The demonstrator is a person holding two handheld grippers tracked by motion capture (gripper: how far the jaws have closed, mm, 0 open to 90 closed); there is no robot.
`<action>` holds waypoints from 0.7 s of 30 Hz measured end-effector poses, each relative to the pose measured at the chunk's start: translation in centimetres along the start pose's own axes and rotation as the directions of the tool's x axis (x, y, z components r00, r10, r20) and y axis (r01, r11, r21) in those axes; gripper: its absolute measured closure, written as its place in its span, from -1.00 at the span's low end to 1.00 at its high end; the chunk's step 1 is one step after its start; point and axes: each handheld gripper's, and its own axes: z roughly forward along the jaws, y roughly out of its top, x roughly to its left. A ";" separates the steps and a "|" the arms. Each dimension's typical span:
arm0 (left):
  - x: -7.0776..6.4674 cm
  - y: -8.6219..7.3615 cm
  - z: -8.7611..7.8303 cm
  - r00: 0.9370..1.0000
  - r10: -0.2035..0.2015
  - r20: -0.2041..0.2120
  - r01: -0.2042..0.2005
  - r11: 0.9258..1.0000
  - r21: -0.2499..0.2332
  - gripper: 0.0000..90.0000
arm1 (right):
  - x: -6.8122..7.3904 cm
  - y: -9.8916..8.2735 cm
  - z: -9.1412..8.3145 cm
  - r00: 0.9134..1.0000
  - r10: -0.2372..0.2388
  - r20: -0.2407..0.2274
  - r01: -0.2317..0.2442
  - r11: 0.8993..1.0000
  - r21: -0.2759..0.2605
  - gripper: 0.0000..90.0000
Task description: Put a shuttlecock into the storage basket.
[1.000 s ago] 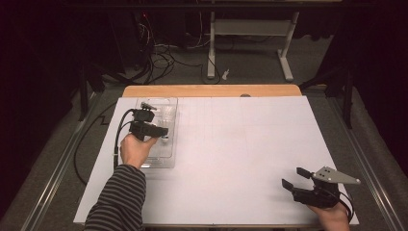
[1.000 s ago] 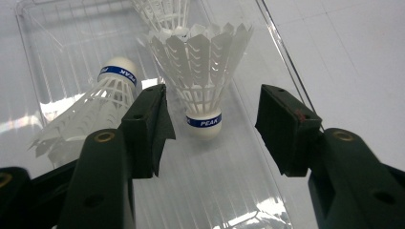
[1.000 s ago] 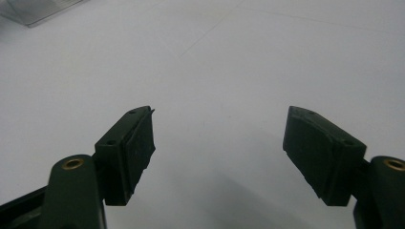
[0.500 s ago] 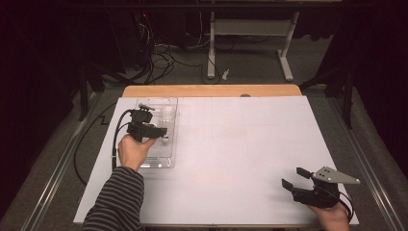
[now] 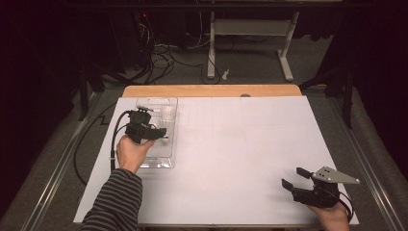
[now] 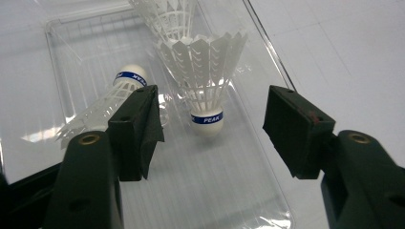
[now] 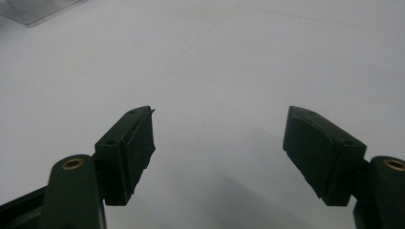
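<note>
1. While the white table [image 5: 231,159] spans most of the high view, its clear plastic tray [image 5: 166,156] lies toward 10 o'clock.
2. Inside the tray, the upright shuttlecock [image 6: 204,81] stands on its cork, the fallen shuttlecock [image 6: 107,102] lies at its 9 o'clock, and a third shuttlecock [image 6: 165,14] sits at 12 o'clock.
3. Over the tray, the left gripper [image 6: 212,126] has its jaws spread wide, holding nothing.
4. Near 5 o'clock, the right gripper [image 5: 296,179] likewise gapes empty above bare table.

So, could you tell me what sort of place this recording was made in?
Probably a lab or recording studio: a table covered in white sheet, loose cables on the floor behind it, dark surroundings, and a clear tray of shuttlecocks.
</note>
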 end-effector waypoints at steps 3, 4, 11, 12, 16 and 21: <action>-0.1 -0.1 -0.2 1.000 0.000 0.008 0.000 1.000 -0.007 -0.16 | 0.0 0.0 0.0 1.000 -0.001 0.000 0.001 1.000 0.001 -0.41; -0.1 -0.2 -0.3 1.000 0.001 0.008 -0.001 1.000 -0.009 -0.16 | 0.0 0.0 0.0 1.000 -0.002 0.000 0.002 1.000 0.000 -0.41; -0.4 -0.5 -0.6 1.000 0.019 0.011 -0.018 1.000 -0.024 -0.16 | 0.0 0.0 0.0 1.000 0.000 0.000 0.000 1.000 0.001 -0.41; -0.4 -0.6 -0.7 1.000 0.021 0.013 -0.021 0.999 -0.026 -0.16 | 0.0 0.0 0.0 1.000 0.001 0.001 -0.001 1.000 0.001 -0.41; -0.4 -0.8 -1.0 1.000 0.027 0.011 -0.027 0.999 -0.037 -0.15 | 0.0 0.0 0.0 1.000 0.001 0.001 -0.001 1.000 0.000 -0.41; -0.5 -1.1 -1.4 0.999 0.040 0.013 -0.039 0.998 -0.051 -0.15 | 0.0 0.0 0.0 1.000 0.000 0.001 0.000 1.000 0.001 -0.41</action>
